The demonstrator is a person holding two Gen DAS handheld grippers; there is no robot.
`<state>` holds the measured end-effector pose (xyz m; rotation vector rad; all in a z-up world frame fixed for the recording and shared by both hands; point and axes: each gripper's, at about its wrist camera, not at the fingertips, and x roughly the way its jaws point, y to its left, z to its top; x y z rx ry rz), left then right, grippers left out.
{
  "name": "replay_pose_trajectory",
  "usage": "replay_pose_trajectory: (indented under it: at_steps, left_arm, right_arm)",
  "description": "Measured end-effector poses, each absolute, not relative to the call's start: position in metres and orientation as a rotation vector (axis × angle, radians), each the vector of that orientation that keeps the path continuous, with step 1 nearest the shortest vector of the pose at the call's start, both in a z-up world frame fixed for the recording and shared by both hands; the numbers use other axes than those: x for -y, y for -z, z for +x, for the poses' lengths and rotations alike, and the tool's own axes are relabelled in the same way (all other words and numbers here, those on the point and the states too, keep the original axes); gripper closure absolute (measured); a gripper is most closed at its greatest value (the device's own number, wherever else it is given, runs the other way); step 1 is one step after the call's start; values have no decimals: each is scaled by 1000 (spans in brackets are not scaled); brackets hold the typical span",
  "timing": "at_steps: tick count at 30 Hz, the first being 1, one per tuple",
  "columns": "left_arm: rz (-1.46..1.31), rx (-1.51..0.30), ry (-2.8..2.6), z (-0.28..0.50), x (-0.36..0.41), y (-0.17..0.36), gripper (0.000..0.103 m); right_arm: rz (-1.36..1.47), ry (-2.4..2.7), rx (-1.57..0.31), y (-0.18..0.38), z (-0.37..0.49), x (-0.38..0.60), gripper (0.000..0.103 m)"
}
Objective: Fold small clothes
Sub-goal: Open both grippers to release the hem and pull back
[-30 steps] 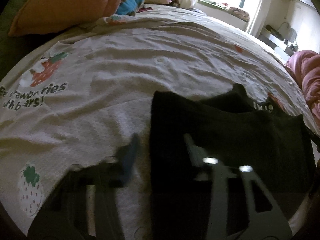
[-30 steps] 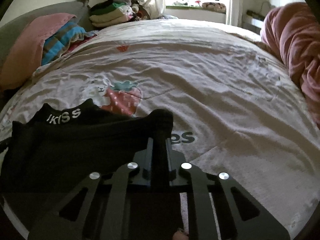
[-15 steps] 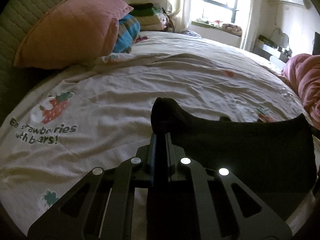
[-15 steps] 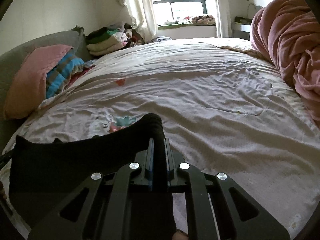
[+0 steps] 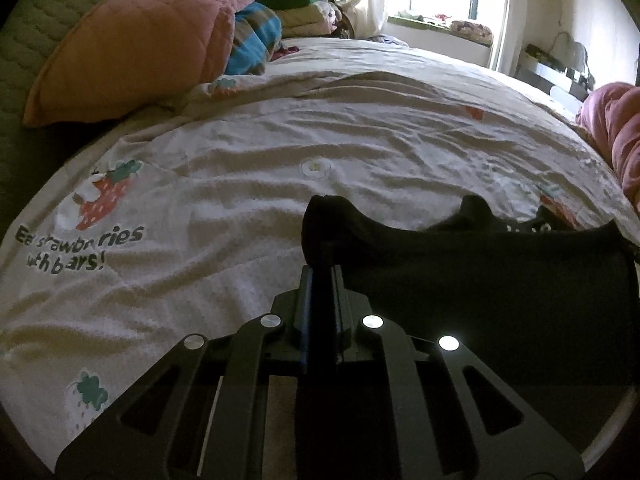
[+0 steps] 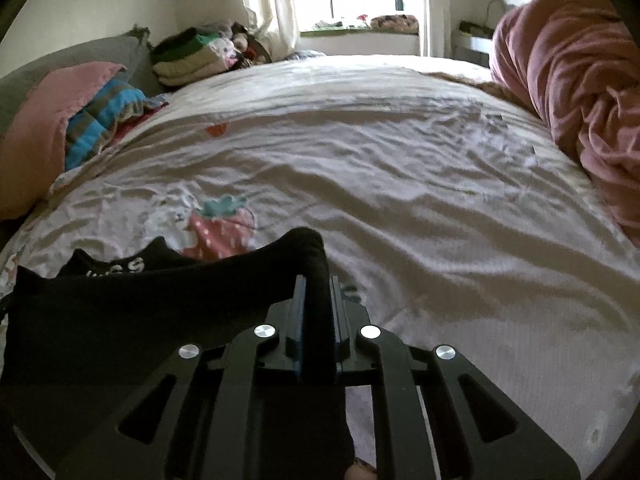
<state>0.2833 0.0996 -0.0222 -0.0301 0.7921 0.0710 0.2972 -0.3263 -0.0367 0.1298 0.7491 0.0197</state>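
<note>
A small black garment with white lettering on its band is stretched between both grippers just above the bed. My left gripper is shut on the garment's left corner, with cloth bunched over the fingertips. My right gripper is shut on the right corner of the same black garment. The near edge is lifted and taut. The lettered far edge still lies on the strawberry-print sheet.
An orange-pink pillow and a blue striped cloth lie at the bed's left. Folded clothes are stacked by the window. A pink blanket is heaped along the right edge. A fingertip shows under the right gripper.
My left gripper shut on the garment's left corner and raised it. The right gripper kept its hold. The lifted edge first hid the lettered band, then sank, so the lettering shows again.
</note>
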Motion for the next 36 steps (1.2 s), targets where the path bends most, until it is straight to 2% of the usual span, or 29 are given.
replay_pose_trajectory:
  at_steps: [3,5,7,9,16,18,21,24,26,36]
  left_arm:
    - [-10,-790,-83,280,-98,21,100]
    - [-6,-793,-92,278,-99,21,99]
    - [-9,-799,-97,276,-101,21,98]
    - [-9,-801,-104,273,-102,21,92]
    - [-28,-808,-116,252,-104,15,72]
    - [-38,-803,-118,243,-105,12,69]
    - [-95,-810,-93,226,-107,6,67]
    - [-114,-815,-77,215,-104,2,61]
    - [-125,-826,-48,207,-99,2,60]
    - [-133,-948,-13,187,-83,35,52]
  right_arm:
    - [171,-11,-767,40,294,333,88]
    - [180,2,-780,40,290,336,80]
    - [181,7,-778,36,282,337,65]
    - [192,-3,-774,33,274,338,61]
    - [180,-106,-775,20,240,323,55]
    - [153,-148,-777,17,229,312,55]
    - [91,-207,-786,17,211,295,48]
    - [16,-252,-798,19,194,278,48]
    - [-19,-266,-813,22,187,271,47]
    - [-13,-250,-919,46,170,277,42]
